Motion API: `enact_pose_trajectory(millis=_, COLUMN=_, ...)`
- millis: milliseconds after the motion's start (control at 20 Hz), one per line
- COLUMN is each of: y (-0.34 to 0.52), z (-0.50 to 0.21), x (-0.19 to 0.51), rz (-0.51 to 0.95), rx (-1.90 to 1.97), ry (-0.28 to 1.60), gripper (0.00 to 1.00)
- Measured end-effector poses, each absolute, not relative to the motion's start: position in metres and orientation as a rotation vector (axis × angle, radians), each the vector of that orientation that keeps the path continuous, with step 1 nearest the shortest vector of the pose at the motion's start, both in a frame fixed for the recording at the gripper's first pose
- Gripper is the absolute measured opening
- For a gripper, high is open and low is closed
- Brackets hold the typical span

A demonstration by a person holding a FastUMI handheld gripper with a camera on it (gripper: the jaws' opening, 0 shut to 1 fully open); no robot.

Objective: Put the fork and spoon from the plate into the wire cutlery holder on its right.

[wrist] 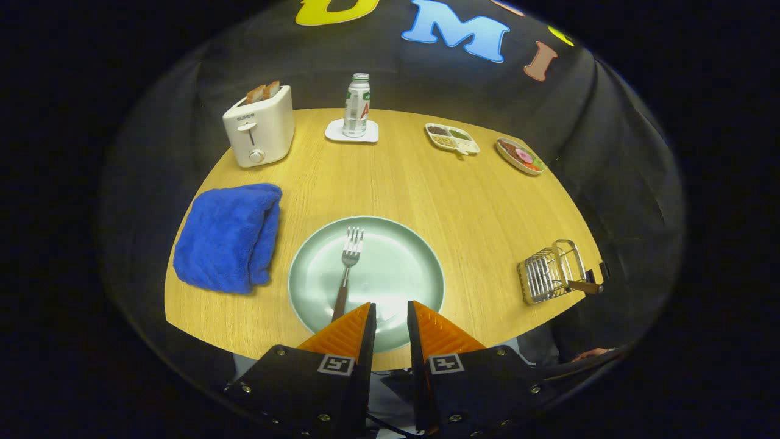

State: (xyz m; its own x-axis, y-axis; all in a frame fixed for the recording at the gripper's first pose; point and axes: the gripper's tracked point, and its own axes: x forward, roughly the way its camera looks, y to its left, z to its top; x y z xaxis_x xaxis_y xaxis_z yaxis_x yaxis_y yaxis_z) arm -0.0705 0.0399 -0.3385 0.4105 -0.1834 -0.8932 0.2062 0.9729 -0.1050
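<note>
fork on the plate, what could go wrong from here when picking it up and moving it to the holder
1. The fork lies flat on the smooth plate, its handle just ahead of the left finger of the open tongs; it could skid or slip out.
2. The wire holder sits near the table edge, lying on its side by the look of it; the fork may not stay in, or a nudge could push the holder off.

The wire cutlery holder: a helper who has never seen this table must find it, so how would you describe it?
On the round wooden table, look right of the pale green plate, near the table's edge. The wire cutlery holder is the only metal cage there, lying beyond the open tool.
</note>
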Motion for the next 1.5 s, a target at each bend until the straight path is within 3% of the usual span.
enact_pose_trajectory(millis=750, y=0.078, z=-0.426, x=-0.071, rz=-0.182, rx=0.094, ry=1.302, gripper=0.3)
enact_pose_trajectory(millis=800, y=0.075, z=-0.427, x=-0.07, rz=-0.2, rx=0.094, ry=1.291, gripper=0.14)
enact_pose_trajectory(millis=1000, y=0.072, z=-0.427, x=-0.069, rz=-0.203, rx=0.076, ry=1.286, gripper=0.04)
enact_pose_trajectory(millis=1500, y=0.027, z=-0.37, x=-0.054, rz=-0.342, rx=0.069, ry=1.134, gripper=0.04)
